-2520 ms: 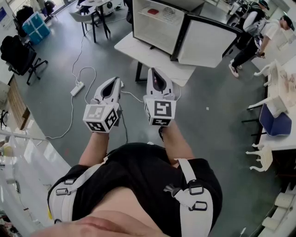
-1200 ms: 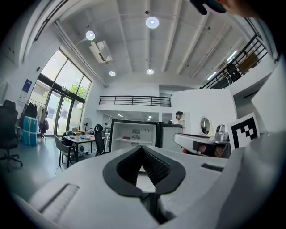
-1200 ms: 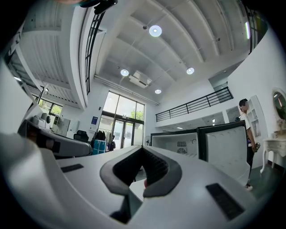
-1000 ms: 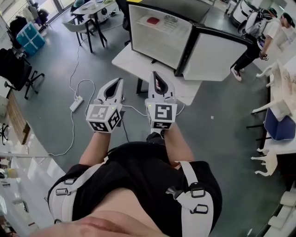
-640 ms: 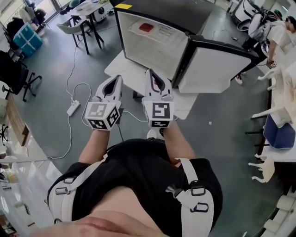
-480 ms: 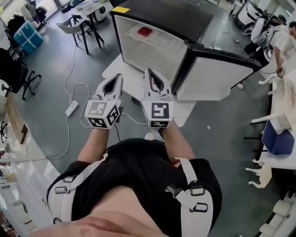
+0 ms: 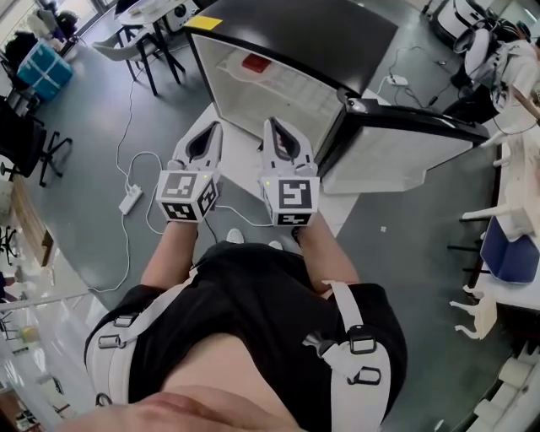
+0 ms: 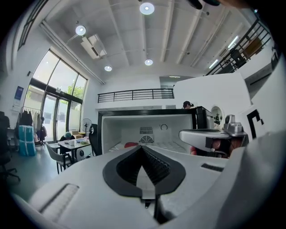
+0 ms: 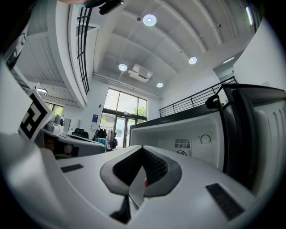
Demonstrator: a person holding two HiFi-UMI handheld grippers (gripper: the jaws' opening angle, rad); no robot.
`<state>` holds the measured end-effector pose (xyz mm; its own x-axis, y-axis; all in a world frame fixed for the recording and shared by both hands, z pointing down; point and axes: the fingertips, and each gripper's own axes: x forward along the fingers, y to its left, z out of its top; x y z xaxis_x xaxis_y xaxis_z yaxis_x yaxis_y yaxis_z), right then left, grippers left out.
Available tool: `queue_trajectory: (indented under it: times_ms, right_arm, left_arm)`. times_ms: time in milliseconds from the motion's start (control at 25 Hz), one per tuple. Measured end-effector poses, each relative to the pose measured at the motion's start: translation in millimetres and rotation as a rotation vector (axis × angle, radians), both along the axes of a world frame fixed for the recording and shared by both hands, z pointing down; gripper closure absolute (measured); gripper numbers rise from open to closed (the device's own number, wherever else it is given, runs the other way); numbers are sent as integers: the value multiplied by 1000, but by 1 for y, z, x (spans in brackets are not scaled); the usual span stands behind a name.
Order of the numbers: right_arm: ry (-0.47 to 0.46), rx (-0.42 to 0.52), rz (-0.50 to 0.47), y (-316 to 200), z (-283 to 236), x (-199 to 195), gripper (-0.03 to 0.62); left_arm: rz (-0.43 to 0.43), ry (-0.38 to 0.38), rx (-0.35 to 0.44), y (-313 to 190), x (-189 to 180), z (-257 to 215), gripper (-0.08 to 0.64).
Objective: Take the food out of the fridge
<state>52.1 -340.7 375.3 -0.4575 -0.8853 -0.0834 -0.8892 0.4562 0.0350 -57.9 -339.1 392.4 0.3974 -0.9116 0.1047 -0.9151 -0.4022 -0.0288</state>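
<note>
Head view: left gripper [image 7: 211, 133] and right gripper [image 7: 274, 128] side by side before the open fridge [image 7: 337, 42]; red food [image 7: 256, 62] on its shelf.
Left gripper view: jaws clenched, empty.
Right gripper view: jaws clenched, empty.

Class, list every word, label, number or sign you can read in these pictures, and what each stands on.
Nothing here reads as legible text.
Yellow label on the fridge top: too small to read.
Blue poster on the wall: blurred.
Marker cube on the left gripper, marker cube on the right gripper: square code patterns, no letters.
</note>
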Motion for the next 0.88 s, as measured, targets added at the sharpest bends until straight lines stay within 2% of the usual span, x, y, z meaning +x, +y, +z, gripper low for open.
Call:
queue_trajectory:
  times_ms: [80, 240, 520, 680, 800, 880]
  right_arm:
    - [-3, -4, 9, -7, 0, 0, 586]
    - [-11, -14, 32, -19, 5, -3, 586]
    - [-6, -44, 97, -31, 17, 0, 586]
    - [8, -56, 125, -31, 22, 4, 586]
    - [26, -59, 143, -29, 24, 6, 585]
    - [36, -60, 159, -28, 25, 9, 586]
  left_arm:
    - [3, -49, 10, -15, -3, -1, 558]
    - [26, -218, 51, -41, -7, 3, 558]
    - [124, -573, 129, -80, -2, 28, 557]
    - [216, -782, 162, -95, 9, 49, 463]
    - [265, -922, 194, -107, 16, 62, 441]
    - [285, -986, 211, -117, 20, 66, 428]
